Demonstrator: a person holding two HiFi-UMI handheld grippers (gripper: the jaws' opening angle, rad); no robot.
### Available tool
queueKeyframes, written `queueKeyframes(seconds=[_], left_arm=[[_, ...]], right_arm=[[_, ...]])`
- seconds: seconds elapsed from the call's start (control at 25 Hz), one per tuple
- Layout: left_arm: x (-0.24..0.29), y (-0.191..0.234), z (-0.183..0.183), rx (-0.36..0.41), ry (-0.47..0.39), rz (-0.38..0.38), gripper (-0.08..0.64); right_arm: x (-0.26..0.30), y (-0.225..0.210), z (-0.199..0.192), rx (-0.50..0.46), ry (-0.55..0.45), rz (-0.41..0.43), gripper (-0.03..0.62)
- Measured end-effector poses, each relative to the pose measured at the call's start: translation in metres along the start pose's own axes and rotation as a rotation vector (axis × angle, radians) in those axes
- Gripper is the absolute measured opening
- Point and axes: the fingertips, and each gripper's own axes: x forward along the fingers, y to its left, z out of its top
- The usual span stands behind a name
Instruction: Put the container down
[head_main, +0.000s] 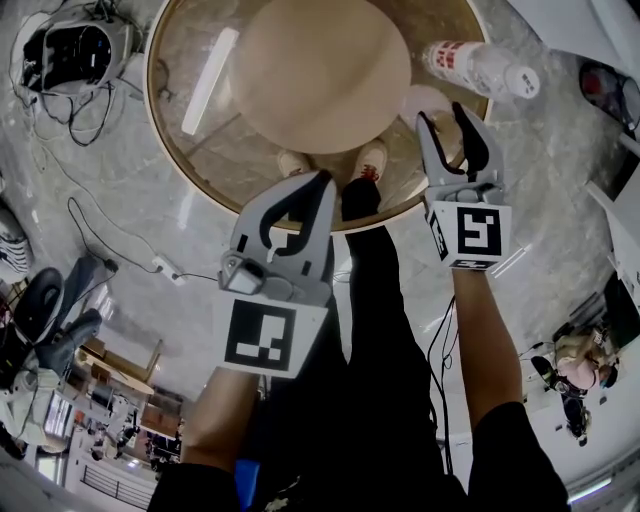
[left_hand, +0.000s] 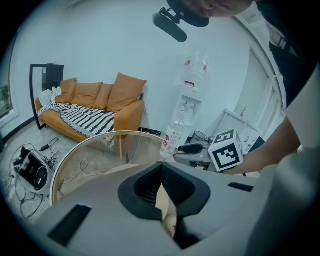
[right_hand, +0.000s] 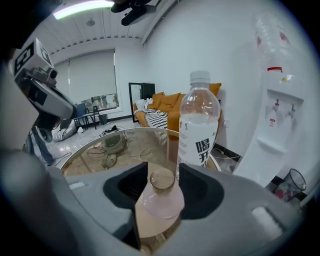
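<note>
My right hand-held gripper (right_hand: 159, 175) grips a small pink flask (right_hand: 160, 202) at the glass tabletop's (head_main: 200, 150) four o'clock, beside a water bottle (right_hand: 199, 125). My left hand-held gripper (left_hand: 161, 172) is closed and empty. Next, I judge: lower it level, then release.

Flask (right_hand: 161, 200) pale pink; bottle (right_hand: 198, 125) clear, white label; sofa (left_hand: 100, 102) orange; blanket (left_hand: 82, 120) black-and-white striped; table (head_main: 151, 100) rim tan.

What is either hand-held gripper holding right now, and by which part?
The right hand-held gripper clamps a small pink flask by its wide lower body; the left hand-held gripper holds nothing.
</note>
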Motion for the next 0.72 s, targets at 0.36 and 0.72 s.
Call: queueKeyframes(seconds=[0.36, 0.72], left_arm=[[-0.063, -0.003, 0.045, 0.004, -0.06, 0.03, 0.012], [-0.17, 0.003, 0.131, -0.032, -0.198, 0.133, 0.012]], right_arm=[[-0.064, 0.027, 0.092, 0.041, -0.079, 0.015, 0.141], [-0.131, 0.11, 0.217, 0.016, -0.13, 0.207, -0.005]])
